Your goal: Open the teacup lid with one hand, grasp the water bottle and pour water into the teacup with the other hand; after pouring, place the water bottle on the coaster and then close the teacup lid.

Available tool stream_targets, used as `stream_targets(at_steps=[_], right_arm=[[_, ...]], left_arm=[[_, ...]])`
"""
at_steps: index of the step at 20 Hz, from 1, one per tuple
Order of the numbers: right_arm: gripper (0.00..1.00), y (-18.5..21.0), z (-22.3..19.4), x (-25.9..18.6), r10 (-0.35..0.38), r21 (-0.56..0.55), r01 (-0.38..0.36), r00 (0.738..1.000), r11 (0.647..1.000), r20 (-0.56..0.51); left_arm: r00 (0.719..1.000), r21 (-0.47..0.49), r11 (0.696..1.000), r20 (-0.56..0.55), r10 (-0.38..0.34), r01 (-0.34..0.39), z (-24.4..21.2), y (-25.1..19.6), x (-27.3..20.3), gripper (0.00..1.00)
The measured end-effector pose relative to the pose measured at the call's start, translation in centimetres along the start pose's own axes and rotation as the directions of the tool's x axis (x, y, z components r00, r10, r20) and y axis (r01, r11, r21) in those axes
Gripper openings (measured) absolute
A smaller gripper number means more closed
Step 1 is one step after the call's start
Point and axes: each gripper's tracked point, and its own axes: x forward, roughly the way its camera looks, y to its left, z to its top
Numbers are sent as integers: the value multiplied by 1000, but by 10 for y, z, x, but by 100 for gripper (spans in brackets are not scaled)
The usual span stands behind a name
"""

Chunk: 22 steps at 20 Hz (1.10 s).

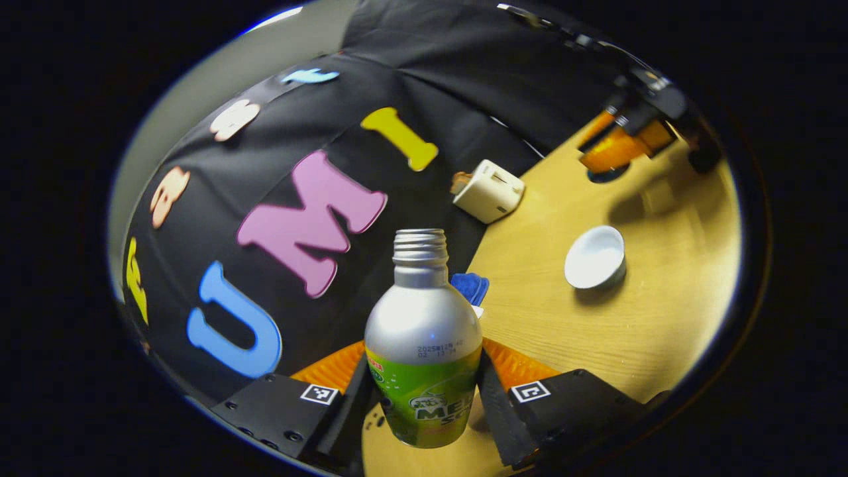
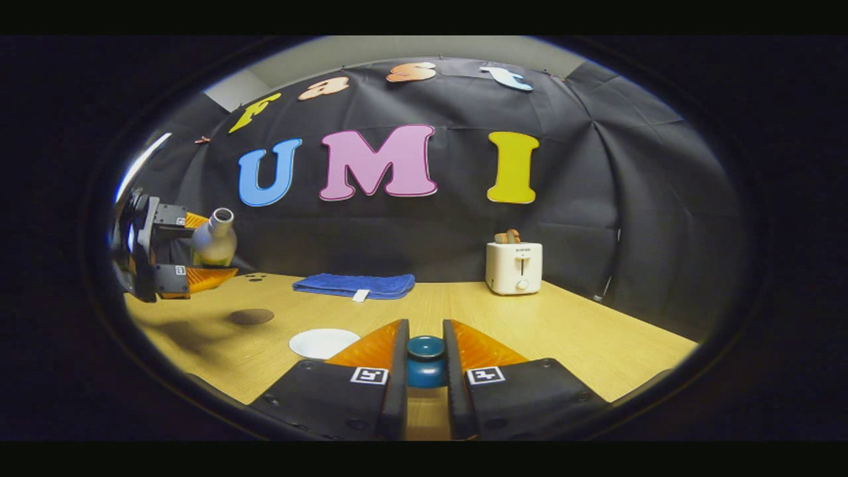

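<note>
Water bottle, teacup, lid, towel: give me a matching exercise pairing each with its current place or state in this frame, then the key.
Things:
1. water bottle
2. teacup
3. lid
4. blue towel

States:
A. folded on the table by the back wall
B. held between the left gripper's fingers, uncapped
C. pinched by the right gripper
D. open on the table

Pairs: 1-B, 2-D, 3-C, 4-A
</note>
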Motion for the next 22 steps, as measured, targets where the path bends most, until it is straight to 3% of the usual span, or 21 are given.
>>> stream_targets(at_steps=[2, 3, 6, 7, 8, 11, 14, 18, 19, 20, 22], right_arm=[[28, -4, 0, 0, -20, -1, 20, 1000, 1000, 1], [28, -7, 1, 0, -32, -1, 32, 999, 999, 1], [29, -10, 0, -1, -56, -2, 56, 998, 998, 2], [24, -10, 1, -1, -57, -2, 57, 998, 998, 2], [28, -9, 0, -1, -57, -2, 57, 998, 998, 2], [25, -9, 1, -2, -59, -2, 59, 998, 998, 2], [29, -12, 0, -2, -74, -2, 74, 997, 997, 3], [28, -11, 1, -3, -74, -2, 74, 997, 997, 3], [32, -11, 0, -3, -74, -2, 74, 997, 997, 4], [24, -11, 1, -3, -74, -1, 74, 997, 997, 4], [29, -10, 1, -3, -74, -1, 74, 997, 997, 4]], left_arm=[[999, -228, 973, 12, 35, -31, -11, 12, 13, 80], [999, -344, 938, 14, 49, -41, -17, 17, 20, 79], [996, -637, 769, 35, 84, -43, -33, 36, 26, 79], [997, -699, 714, 33, 76, -31, -38, 35, 29, 79], [997, -735, 677, 26, 72, -30, -48, 33, 36, 79], [999, -768, 640, 16, 39, -13, -66, 20, 52, 79], [1000, -800, 599, -7, 29, -23, -86, 14, 65, 80], [999, -785, 618, -33, 24, -40, -98, 12, 68, 80], [999, -779, 625, -32, 27, -42, -99, 13, 70, 80], [999, -778, 627, -33, 23, -40, -100, 11, 71, 80], [999, -777, 629, -34, -6, -23, -102, 3, 71, 81]])
